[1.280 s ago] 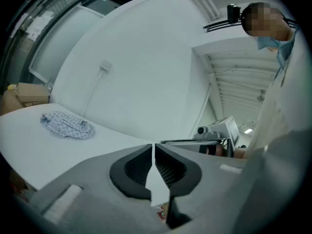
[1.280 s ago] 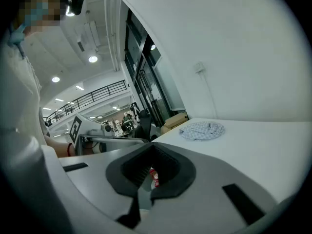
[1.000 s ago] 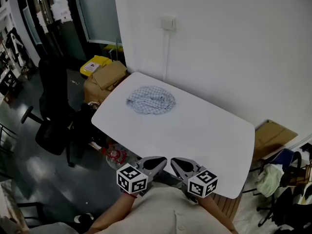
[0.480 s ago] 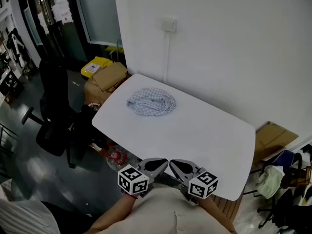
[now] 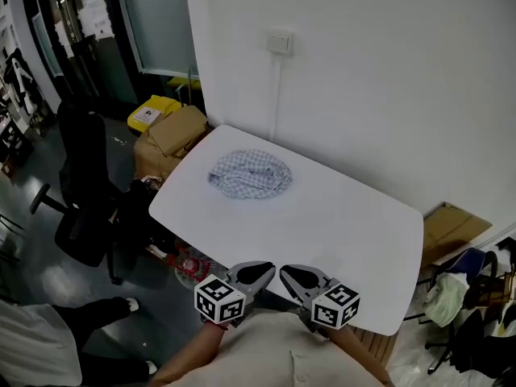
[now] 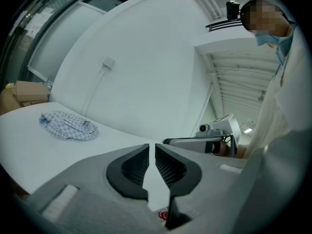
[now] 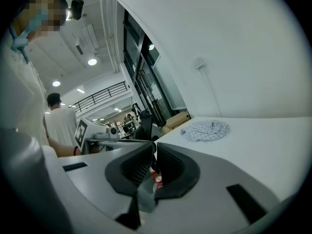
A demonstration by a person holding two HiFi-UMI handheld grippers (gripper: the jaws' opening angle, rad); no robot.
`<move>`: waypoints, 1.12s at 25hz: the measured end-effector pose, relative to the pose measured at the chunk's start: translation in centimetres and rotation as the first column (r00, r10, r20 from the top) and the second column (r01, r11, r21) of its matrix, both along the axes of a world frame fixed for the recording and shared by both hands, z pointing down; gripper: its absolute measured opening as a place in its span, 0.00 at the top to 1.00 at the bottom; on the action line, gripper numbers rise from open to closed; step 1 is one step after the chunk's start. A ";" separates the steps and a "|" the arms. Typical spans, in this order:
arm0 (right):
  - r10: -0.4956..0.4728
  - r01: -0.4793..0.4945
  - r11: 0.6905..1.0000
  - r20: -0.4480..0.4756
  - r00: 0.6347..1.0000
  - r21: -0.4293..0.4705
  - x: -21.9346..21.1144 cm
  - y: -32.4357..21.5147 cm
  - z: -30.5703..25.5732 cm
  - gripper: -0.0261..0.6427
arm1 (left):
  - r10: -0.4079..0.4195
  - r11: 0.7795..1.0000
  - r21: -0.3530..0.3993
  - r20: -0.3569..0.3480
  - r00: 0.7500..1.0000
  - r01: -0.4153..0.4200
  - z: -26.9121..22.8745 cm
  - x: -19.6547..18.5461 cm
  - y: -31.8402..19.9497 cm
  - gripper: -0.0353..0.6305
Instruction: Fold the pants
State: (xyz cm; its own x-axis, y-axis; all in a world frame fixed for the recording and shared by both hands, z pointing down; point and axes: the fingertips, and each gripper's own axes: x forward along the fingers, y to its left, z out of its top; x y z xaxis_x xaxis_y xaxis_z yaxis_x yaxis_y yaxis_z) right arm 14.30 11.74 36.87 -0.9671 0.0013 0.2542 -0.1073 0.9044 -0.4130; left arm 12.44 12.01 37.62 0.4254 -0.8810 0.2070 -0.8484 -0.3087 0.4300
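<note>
Two grippers hang side by side at the near edge of the white table (image 5: 347, 232), close against the person's chest. The left gripper (image 5: 260, 269) and the right gripper (image 5: 292, 273) each have their jaws drawn together on nothing, only a thin slit showing between the dark pads in each gripper view. The pants (image 5: 251, 174), a pale checked garment, lie well apart from both, bunched into a low rumpled heap at the table's far left end, near the corner below the wall switch. From the hands, the heap lies ahead and off to the left across bare tabletop, so the left gripper is likely the slightly nearer one, though the gap between the two is small. The tips angle in toward each other. The left gripper (image 6: 152, 150) therefore sees the pants (image 6: 68, 126) to the left of its jaws, and the right gripper (image 7: 155, 152) sees the pants (image 7: 205, 129) to the right of its own. The heap is a flattened oval, its longer stretch running roughly side to side in the head view. Waistband and legs cannot be told apart in the crumple, so which way the garment points is not readable, and it probably needs spreading flat before any fold.
</note>
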 end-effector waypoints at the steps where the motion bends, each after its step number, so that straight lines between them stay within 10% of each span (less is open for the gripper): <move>1: 0.003 -0.003 1.000 -0.008 1.000 -0.002 -0.4 -0.3 0.1 0.93 | 0.002 1.000 -0.003 -0.002 1.000 -0.002 0.2 -0.6 -0.3 0.91; 28: 0.130 -0.138 0.989 -0.144 0.981 -0.053 -19.4 -8.8 5.9 0.79 | 0.121 0.985 -0.141 0.113 0.986 -0.105 7.0 -22.4 -8.8 0.67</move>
